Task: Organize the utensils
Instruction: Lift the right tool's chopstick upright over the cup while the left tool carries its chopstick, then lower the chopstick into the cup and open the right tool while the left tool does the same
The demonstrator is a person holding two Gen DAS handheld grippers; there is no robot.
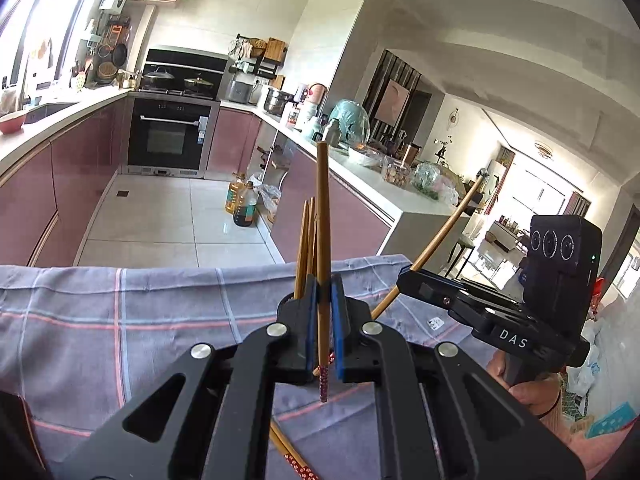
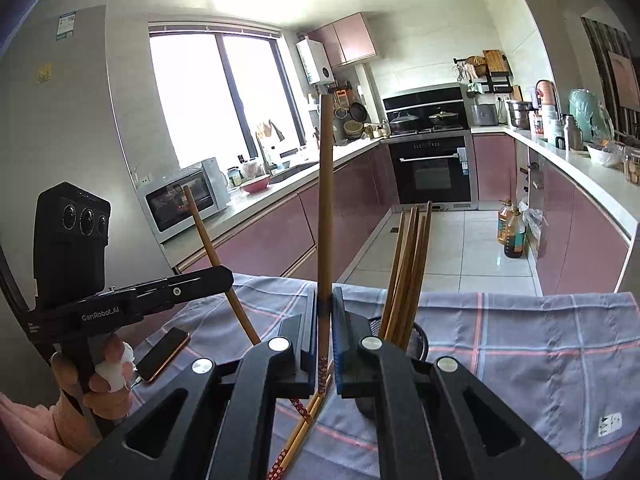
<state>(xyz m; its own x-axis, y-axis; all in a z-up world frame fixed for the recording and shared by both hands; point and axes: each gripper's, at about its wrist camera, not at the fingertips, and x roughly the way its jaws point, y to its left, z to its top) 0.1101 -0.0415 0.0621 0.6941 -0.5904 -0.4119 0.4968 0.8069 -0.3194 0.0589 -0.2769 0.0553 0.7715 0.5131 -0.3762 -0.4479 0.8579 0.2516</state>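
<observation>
My left gripper (image 1: pixel 324 285) is shut on a brown chopstick (image 1: pixel 322 208) that stands upright, its red patterned end hanging below the pads. Behind it rise several chopsticks (image 1: pixel 305 244); what holds them is hidden there. My right gripper (image 2: pixel 325 297) is shut on another upright chopstick (image 2: pixel 326 200). Just right of it a black mesh holder (image 2: pixel 421 340) carries several chopsticks (image 2: pixel 408 264). Loose chopsticks (image 2: pixel 304 428) lie on the checked cloth (image 2: pixel 520 360) below. Each wrist view also shows the other gripper lifted beside it: right gripper (image 1: pixel 405 276), left gripper (image 2: pixel 226 276), each with a slanted chopstick.
A phone (image 2: pixel 164 354) lies on the cloth at the left, near the hand on the left gripper. The table's far edge (image 1: pixel 160 269) drops to a tiled floor with oil bottles (image 1: pixel 242 204). Kitchen counters (image 2: pixel 580 168) run along both sides.
</observation>
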